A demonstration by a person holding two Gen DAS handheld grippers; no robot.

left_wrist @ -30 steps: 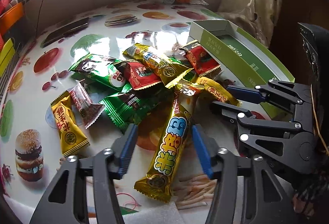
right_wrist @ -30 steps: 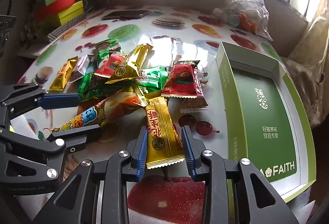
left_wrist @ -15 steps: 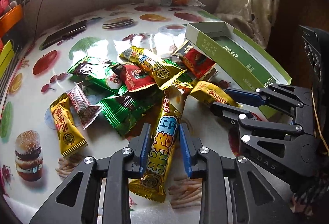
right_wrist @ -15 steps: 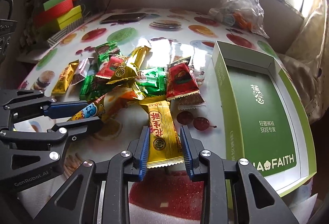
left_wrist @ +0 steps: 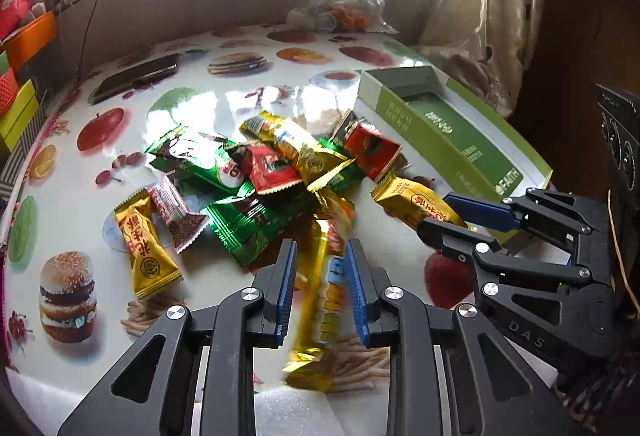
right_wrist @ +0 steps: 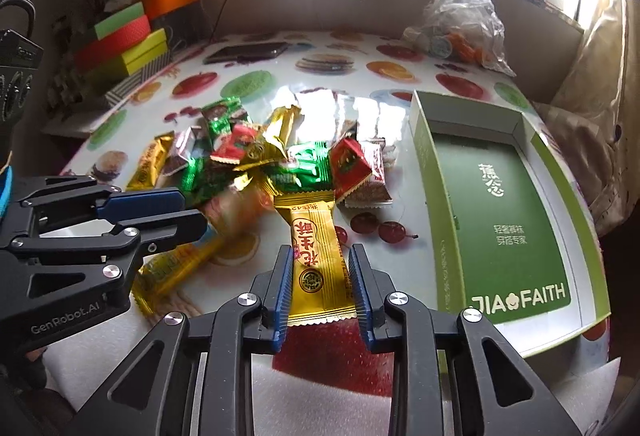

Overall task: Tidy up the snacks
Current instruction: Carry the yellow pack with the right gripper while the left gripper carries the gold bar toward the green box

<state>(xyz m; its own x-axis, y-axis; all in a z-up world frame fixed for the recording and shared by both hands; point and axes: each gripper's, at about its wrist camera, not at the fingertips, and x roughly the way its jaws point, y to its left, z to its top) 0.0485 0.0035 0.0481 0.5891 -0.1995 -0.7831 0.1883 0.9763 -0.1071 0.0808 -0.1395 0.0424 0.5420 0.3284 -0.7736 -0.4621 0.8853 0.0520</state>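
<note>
A pile of snack packets (left_wrist: 276, 171) lies mid-table; it also shows in the right wrist view (right_wrist: 280, 163). My left gripper (left_wrist: 320, 260) is shut on a long gold snack bar (left_wrist: 326, 296) and holds it lifted off the table, blurred. My right gripper (right_wrist: 318, 268) is shut on a yellow peanut-candy packet (right_wrist: 316, 252) with red characters, raised above the table; that packet also shows in the left wrist view (left_wrist: 416, 201). The open green box (right_wrist: 500, 220) lies to the right; it also shows in the left wrist view (left_wrist: 444, 131).
A yellow packet (left_wrist: 146, 248) and a striped packet (left_wrist: 172, 207) lie left of the pile. A plastic bag (right_wrist: 460, 23) sits at the back, a dark phone (left_wrist: 136, 77) at the back left, and coloured boxes (right_wrist: 124, 43) at the far left.
Both grippers rose with their packets: the left lifted the gold bar out of the pile, the right raised the yellow packet. The table looks farther below.
</note>
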